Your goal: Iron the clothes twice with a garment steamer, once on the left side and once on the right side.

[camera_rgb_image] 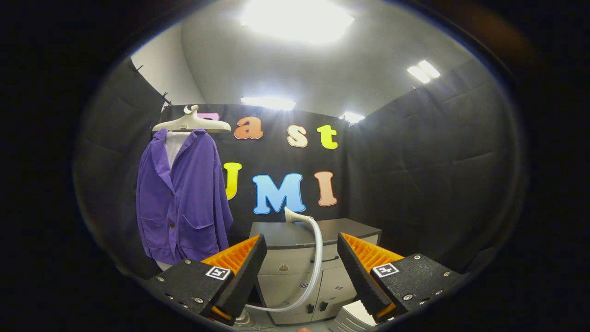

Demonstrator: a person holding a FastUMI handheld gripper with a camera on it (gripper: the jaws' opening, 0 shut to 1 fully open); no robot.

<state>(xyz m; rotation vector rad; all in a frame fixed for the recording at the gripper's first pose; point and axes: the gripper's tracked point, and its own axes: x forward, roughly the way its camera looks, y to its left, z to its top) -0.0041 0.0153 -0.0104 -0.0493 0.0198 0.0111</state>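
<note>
At left of the frame a purple jacket hangs on a hanger. The gripper is spread, holding nothing. The steamer head, apparently on the grey cabinet, lies ahead between the fingers, hose trailing down.

No word, brand or number can be read. The gripper stands with its fingers spread apart on nothing, and each finger carries a square black-and-white coded marker, one at 7 o'clock and one at 5 o'clock, with no letters. Between them, the grey cabinet bears small marks too tiny to make out.
</note>
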